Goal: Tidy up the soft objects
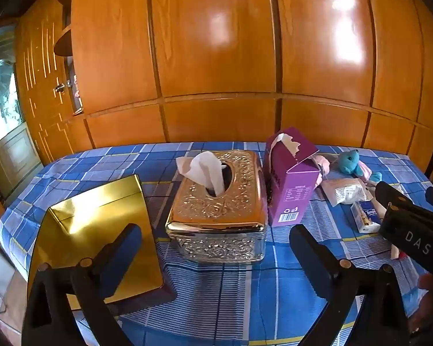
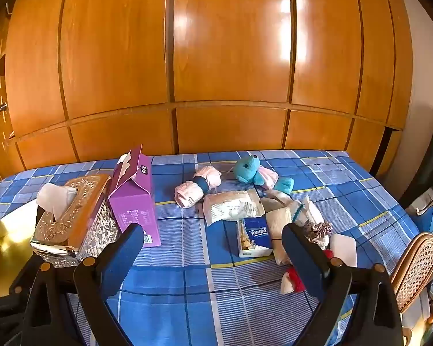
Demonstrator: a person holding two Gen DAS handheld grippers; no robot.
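While both tongs, left tongs (image 1: 216, 248) and right tongs (image 2: 213, 245), hang apart and empty, soft pile sits center-right: go for Tempo pack (image 2: 254, 238) first, descending squarely, avoiding teddy (image 2: 252, 170).
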